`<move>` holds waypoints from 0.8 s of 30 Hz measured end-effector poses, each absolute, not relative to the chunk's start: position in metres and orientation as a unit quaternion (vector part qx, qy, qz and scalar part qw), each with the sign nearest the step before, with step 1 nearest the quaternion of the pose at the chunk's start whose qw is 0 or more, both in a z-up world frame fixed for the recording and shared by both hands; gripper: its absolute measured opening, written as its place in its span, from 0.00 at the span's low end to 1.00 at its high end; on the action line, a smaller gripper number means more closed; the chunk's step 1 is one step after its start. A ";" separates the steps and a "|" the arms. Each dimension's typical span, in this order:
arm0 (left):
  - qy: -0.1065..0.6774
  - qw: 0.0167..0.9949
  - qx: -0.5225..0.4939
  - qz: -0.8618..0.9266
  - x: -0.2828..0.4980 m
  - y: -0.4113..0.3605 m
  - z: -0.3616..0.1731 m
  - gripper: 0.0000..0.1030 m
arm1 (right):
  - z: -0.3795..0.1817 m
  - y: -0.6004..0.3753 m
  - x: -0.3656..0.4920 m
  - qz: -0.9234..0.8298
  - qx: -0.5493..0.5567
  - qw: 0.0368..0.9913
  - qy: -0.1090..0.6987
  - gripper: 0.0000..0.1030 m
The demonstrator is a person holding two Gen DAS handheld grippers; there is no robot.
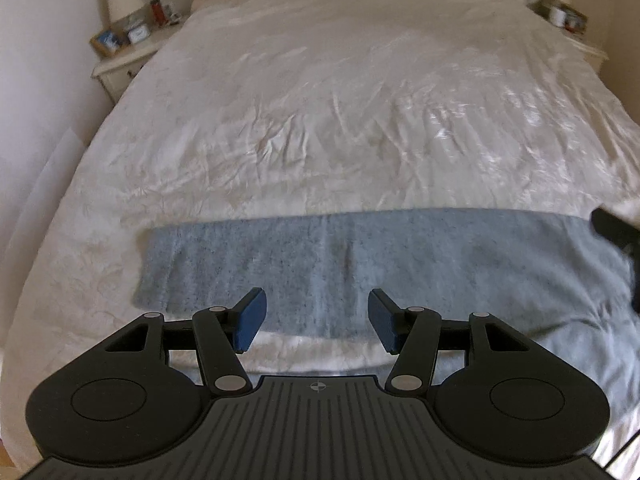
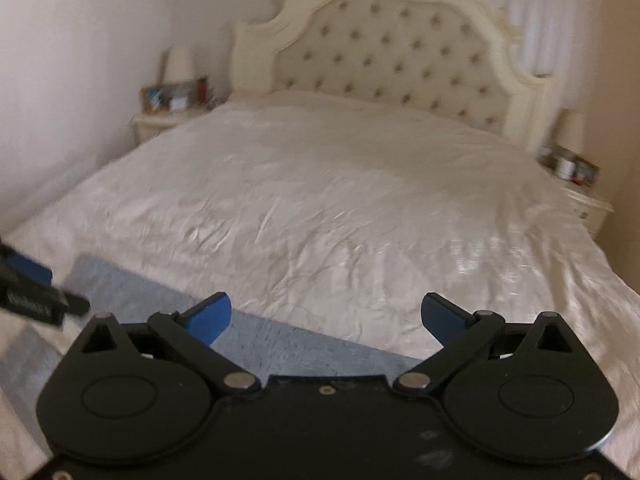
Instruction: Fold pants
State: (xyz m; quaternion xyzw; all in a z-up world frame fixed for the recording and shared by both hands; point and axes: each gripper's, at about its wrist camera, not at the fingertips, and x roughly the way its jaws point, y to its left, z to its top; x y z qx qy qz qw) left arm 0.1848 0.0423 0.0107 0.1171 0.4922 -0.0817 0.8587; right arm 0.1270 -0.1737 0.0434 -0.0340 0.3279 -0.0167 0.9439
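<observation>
Lying flat: grey pants (image 1: 360, 268) stretch lengthwise across the white bed (image 1: 320, 120), near its foot edge.

The left gripper (image 1: 313, 314) hovers wide over the hem side; at 3 o'clock, the right gripper (image 2: 326, 316) hangs empty and wide, probably so each can pinch an end.

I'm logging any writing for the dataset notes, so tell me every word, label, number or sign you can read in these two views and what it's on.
No text can be read in either view.
Left gripper: pale lettering on its black body, too blurred to read.
Left nightstand items: boxes and a red container with labels, too small to read.
Right nightstand items: tins or jars, labels blurred.
Left gripper base: only a small crosshair mark, no words.
</observation>
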 end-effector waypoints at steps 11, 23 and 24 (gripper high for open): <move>0.536 0.838 0.098 -0.040 0.243 0.068 -0.051 0.53 | -0.092 -0.178 0.262 0.114 -0.079 0.888 0.439 0.80; 0.571 0.820 0.047 -0.023 0.273 0.095 -0.090 0.53 | -0.189 -0.170 0.343 0.237 -0.146 0.804 0.526 0.57; 0.573 0.818 0.041 -0.024 0.275 0.096 -0.092 0.53 | -0.194 -0.171 0.343 0.243 -0.150 0.801 0.526 0.55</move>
